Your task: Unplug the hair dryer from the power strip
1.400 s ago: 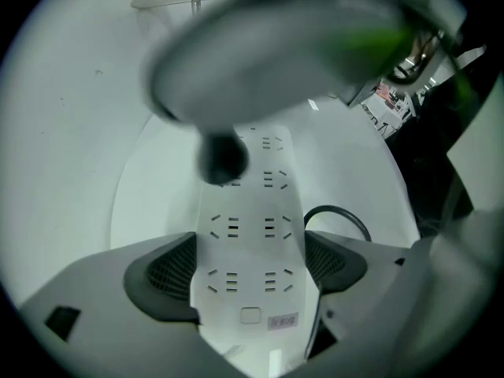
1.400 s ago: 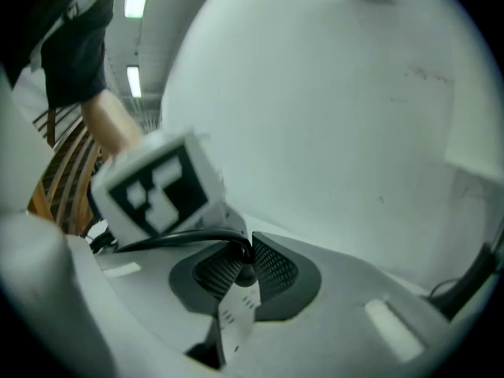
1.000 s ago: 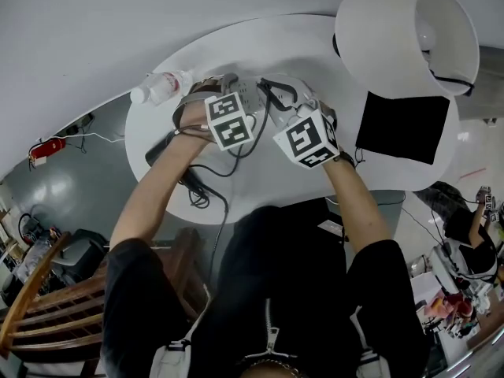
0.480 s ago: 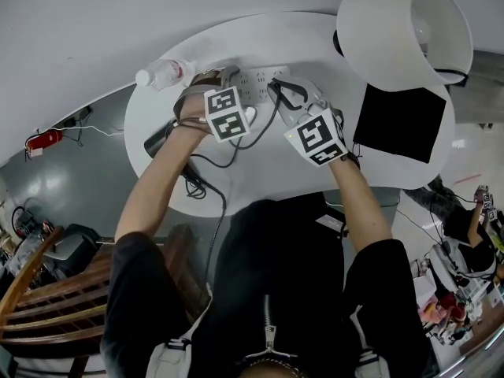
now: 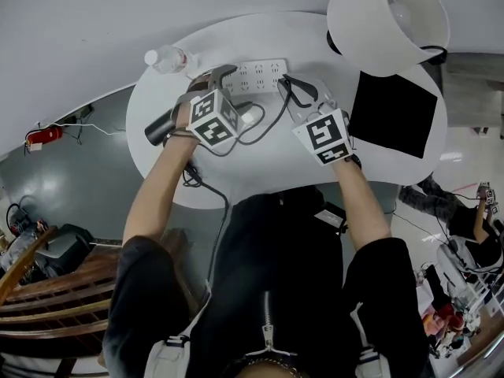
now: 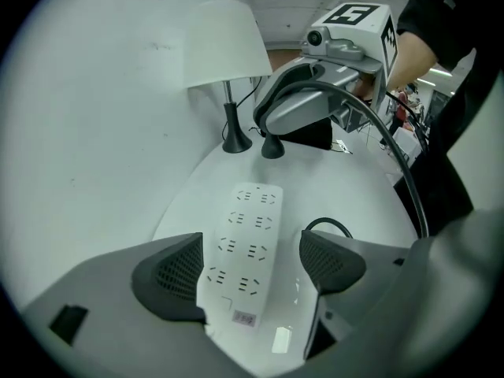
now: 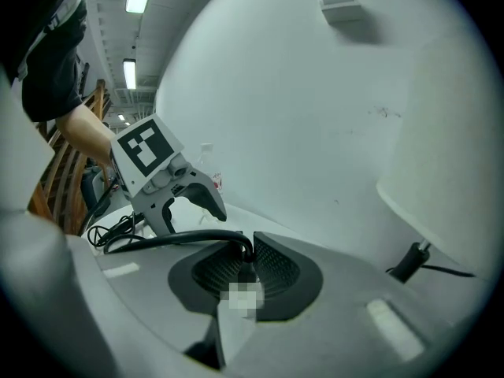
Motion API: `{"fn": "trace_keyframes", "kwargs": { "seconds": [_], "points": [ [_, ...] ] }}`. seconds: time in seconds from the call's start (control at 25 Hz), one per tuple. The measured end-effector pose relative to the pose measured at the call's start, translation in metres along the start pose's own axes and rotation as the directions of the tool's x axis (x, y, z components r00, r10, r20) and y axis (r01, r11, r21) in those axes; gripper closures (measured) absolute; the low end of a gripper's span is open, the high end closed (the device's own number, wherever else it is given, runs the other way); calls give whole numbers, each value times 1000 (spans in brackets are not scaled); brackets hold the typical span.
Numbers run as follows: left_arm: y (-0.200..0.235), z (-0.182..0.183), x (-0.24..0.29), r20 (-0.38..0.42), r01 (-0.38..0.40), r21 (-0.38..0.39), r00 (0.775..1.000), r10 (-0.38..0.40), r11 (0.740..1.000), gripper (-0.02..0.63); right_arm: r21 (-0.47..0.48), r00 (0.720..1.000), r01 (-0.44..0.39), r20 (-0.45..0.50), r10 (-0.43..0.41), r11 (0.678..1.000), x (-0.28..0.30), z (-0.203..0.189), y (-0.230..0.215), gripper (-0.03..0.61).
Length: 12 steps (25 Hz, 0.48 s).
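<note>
A white power strip lies at the back of the round white table; every socket that shows in the left gripper view is empty. My left gripper hangs open above the strip, its pads on either side and clear of it. To the right of the strip, my right gripper is shut on the black plug. The plug's black cord loops left across the table toward the black hair dryer at the table's left edge.
A water bottle lies at the back left. A white lamp stands at the back right, with a black square mat in front of it. A wall runs close behind the table. A wooden chair stands at lower left.
My left gripper has lifted off the power strip and tilted. My right gripper has drawn back to the right with the plug, and the cord followed it.
</note>
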<state>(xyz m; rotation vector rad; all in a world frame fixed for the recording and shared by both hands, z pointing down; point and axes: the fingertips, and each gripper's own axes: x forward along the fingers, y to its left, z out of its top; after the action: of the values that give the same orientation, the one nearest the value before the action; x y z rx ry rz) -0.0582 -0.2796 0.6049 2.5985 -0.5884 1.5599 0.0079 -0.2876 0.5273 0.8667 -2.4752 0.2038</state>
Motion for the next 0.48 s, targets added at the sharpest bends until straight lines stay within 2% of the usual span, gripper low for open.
{"fn": "trace_keyframes", "kwargs": {
  "seconds": [0.08, 0.12, 0.24, 0.28, 0.36, 0.48],
  "points": [
    [-5, -9, -10, 19, -18, -28, 1000, 18, 999, 228, 3, 1000, 10, 2, -10, 1000, -2, 4, 10, 532],
    [-8, -12, -15, 29, -28, -39, 999, 29, 999, 271, 7, 1000, 12, 4, -12, 1000, -3, 6, 15, 532],
    [-14, -11, -33, 64, -76, -71, 995, 81, 995, 521, 18, 1000, 23, 13, -23, 1000, -14, 10, 19, 534],
    [-17, -8, -39, 77, -92, -85, 992, 99, 992, 563, 22, 999, 26, 17, -27, 999, -18, 11, 20, 532],
    [-26, -3, -48, 103, -108, -119, 987, 120, 987, 601, 27, 999, 33, 23, -33, 999, -28, 12, 22, 532],
    [-40, 2, -60, 130, -120, -169, 981, 143, 978, 603, 7, 999, 43, 26, -43, 999, -41, 12, 29, 532]
  ]
}}
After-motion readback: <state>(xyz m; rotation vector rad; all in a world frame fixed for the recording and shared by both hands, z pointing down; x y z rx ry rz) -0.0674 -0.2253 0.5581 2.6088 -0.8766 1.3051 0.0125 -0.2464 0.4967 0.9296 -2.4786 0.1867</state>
